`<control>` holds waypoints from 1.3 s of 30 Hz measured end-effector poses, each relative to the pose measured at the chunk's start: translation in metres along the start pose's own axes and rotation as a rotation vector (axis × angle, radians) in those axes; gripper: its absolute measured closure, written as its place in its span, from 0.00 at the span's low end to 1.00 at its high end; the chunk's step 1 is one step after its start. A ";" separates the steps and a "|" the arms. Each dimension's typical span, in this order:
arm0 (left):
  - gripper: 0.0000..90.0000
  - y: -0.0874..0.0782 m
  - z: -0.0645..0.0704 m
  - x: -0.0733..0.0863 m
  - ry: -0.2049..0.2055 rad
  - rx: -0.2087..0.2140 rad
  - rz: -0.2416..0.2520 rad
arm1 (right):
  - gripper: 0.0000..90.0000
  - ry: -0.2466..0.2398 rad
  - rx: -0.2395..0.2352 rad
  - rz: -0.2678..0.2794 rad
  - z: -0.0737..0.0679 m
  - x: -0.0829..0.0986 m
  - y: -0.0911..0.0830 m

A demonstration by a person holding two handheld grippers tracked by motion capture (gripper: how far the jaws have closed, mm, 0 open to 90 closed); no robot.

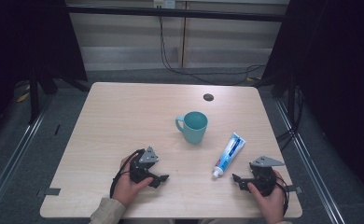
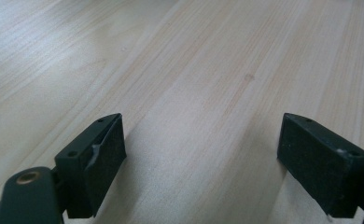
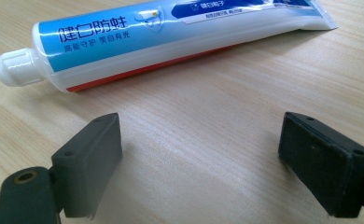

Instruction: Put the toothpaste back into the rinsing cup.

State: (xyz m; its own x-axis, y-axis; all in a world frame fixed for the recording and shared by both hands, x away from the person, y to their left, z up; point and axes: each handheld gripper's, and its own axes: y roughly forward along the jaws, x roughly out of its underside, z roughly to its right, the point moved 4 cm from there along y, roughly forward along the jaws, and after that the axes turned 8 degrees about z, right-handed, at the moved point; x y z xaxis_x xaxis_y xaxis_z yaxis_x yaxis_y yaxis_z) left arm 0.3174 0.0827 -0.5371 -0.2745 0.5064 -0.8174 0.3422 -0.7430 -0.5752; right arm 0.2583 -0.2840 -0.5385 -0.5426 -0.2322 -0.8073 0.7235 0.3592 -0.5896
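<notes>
Nearest the camera, two hands rest on the near edge of the pale wooden table (image 1: 124, 121), each holding a black two-jaw gripper. Starting at the left, the left gripper (image 1: 157, 177) sits low over bare wood with its jaws spread wide and nothing between them; the left gripper view confirms an empty gap above plain grain. Farther back and toward the middle stands a teal ceramic mug (image 1: 193, 126), upright, handle turned left, well apart from both grippers.

Right of the mug lies the thing nearest the work: a white-and-blue plastic toothpaste tube (image 1: 228, 154) with a white screw cap and a red stripe along its lower edge. It lies flat on the table, cap end pointing toward the person, crimped tail pointing away. Rightmost, the right gripper (image 1: 240, 181) hangs just beside the cap end, jaws wide apart and holding nothing; in the right gripper view the tube (image 3: 171, 37) lies crosswise just ahead of them.

Risks, as I judge them: the tube is soft, smooth and rounded, so a pinch near the cap could squirt it sideways, and a hard squeeze on the body could deform it or strain the cap. Approaching too low may make the jaws scrape the table and push the tube away rather than straddle it.
</notes>
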 end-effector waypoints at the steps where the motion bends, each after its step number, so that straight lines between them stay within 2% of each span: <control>1: 0.16 0.000 0.000 0.000 0.000 0.000 0.000 | 0.14 -0.002 0.000 0.000 0.000 0.000 0.000; 5: 0.16 0.000 0.000 0.000 0.000 0.000 0.000 | 0.14 -0.001 0.002 0.001 0.000 0.000 0.000; 8: 0.16 0.000 0.000 0.000 0.000 0.000 0.000 | 0.16 0.007 0.006 -0.044 0.001 -0.004 0.000; 10: 0.16 0.000 0.000 0.000 0.000 0.000 0.000 | 0.16 0.036 0.013 -0.080 0.002 -0.008 0.001; 11: 0.16 0.000 0.000 0.000 0.000 0.000 0.000 | 0.16 0.036 0.013 -0.080 0.002 -0.008 0.001; 12: 0.16 0.000 0.000 0.000 0.000 0.000 0.000 | 0.17 0.082 0.015 -0.110 0.006 -0.015 0.002; 14: 0.16 0.000 0.000 0.000 0.000 0.000 0.000 | 0.17 0.140 0.022 -0.131 0.011 -0.025 0.003; 16: 0.16 0.000 0.000 0.000 0.000 0.000 0.000 | 0.17 0.205 0.010 -0.126 0.016 -0.038 0.002; 17: 0.16 0.000 0.000 0.000 0.001 0.000 0.000 | 0.17 0.205 0.010 -0.126 0.016 -0.038 0.002; 18: 0.16 0.000 0.000 0.000 0.000 0.000 0.000 | 0.17 0.246 0.014 -0.142 0.021 -0.051 0.003; 20: 0.16 0.000 0.000 0.000 0.000 0.000 0.000 | 0.18 0.299 0.030 -0.170 0.025 -0.061 0.006; 22: 0.17 0.000 0.000 0.000 0.000 0.000 0.000 | 0.19 0.336 0.026 -0.171 0.028 -0.070 0.009; 29: 0.16 0.000 0.000 0.000 0.001 0.000 0.001 | 0.19 0.363 0.064 -0.189 0.033 -0.082 0.028; 39: 0.16 0.000 0.000 0.000 0.000 0.000 0.000 | 0.18 0.386 0.087 -0.213 0.037 -0.077 0.046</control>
State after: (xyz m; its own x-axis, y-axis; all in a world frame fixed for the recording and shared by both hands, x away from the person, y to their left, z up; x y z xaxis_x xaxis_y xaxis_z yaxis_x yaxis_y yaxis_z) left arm 0.3175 0.0827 -0.5371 -0.2742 0.5066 -0.8174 0.3421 -0.7430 -0.5752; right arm 0.3496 -0.2826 -0.5043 -0.7906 0.0675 -0.6086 0.6030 0.2587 -0.7547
